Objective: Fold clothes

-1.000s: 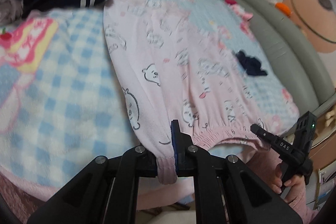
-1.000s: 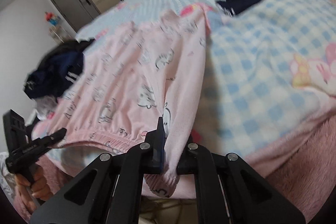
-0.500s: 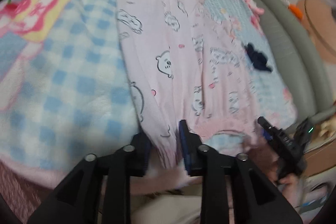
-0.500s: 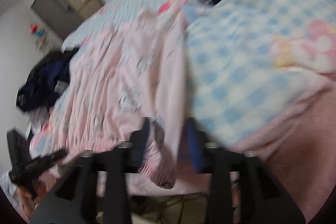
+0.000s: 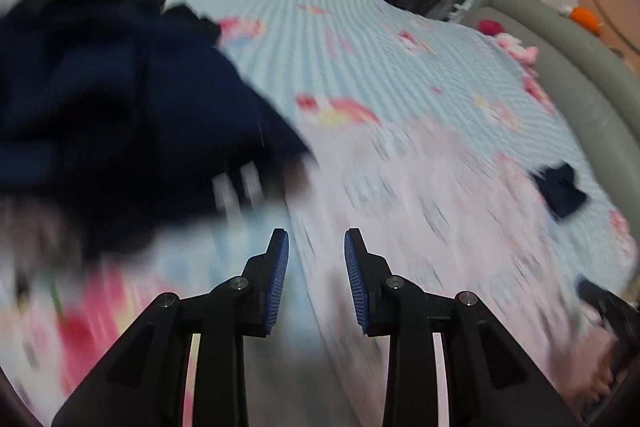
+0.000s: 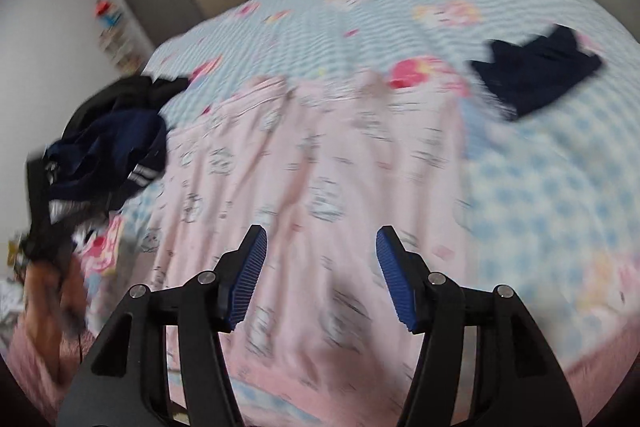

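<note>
Pink pyjama trousers with a cartoon print lie spread flat on the bed, waistband toward me. In the left wrist view the same pink trousers are motion-blurred. My left gripper is open above the trousers' left edge, nothing between its blue pads. My right gripper is open wide above the trousers' lower part, also empty. The other gripper shows blurred at the left edge of the right wrist view, held by a hand.
A heap of dark navy clothes with white stripes lies left of the trousers. A small navy garment lies to the right. The blue checked blanket covers the bed; a grey padded headboard curves along the far right.
Both grippers let go of the waistband, opened and swung up over the bed. The trousers now lie flat; both views are blurred by motion.
</note>
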A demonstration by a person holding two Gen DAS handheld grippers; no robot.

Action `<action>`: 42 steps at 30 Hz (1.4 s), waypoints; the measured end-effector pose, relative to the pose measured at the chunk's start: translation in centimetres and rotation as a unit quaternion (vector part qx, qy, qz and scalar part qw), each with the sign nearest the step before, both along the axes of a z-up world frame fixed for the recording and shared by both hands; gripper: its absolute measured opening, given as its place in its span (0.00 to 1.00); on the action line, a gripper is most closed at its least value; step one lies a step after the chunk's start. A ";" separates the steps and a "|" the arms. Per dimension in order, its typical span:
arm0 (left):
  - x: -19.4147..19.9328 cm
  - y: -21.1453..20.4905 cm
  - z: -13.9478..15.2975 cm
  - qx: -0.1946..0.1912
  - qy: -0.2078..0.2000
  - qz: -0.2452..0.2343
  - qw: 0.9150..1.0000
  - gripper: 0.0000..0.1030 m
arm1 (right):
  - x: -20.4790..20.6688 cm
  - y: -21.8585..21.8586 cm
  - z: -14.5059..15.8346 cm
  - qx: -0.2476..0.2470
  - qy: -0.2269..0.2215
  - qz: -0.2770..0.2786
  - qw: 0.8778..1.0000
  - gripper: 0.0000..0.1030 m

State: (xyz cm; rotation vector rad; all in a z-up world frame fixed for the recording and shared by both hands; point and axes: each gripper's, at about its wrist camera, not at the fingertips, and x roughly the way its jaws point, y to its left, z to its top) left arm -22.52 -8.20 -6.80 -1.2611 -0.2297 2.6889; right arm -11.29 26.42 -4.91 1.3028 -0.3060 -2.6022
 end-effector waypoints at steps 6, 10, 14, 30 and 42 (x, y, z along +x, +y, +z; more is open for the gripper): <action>-8.8 -2.3 -3.5 -0.053 -0.058 0.045 0.996 0.29 | -4.4 -5.3 -1.9 0.041 -0.025 0.062 0.997 0.57; -8.0 -7.6 -6.2 -0.095 -0.094 0.065 0.989 0.08 | -6.7 -6.9 -3.6 0.050 -0.045 0.082 0.994 0.57; -6.4 -12.5 -5.7 -0.111 -0.107 0.090 0.984 0.06 | -8.8 -7.7 -4.6 0.069 -0.054 0.086 0.992 0.57; -1.7 -7.5 1.2 -0.073 -0.056 0.009 0.996 0.35 | -9.8 -2.1 -7.1 0.039 -0.074 0.038 0.996 0.58; -7.8 -0.7 -5.2 0.123 -0.055 -0.081 0.988 0.17 | -19.0 -6.5 -2.5 0.128 -0.041 0.079 0.988 0.58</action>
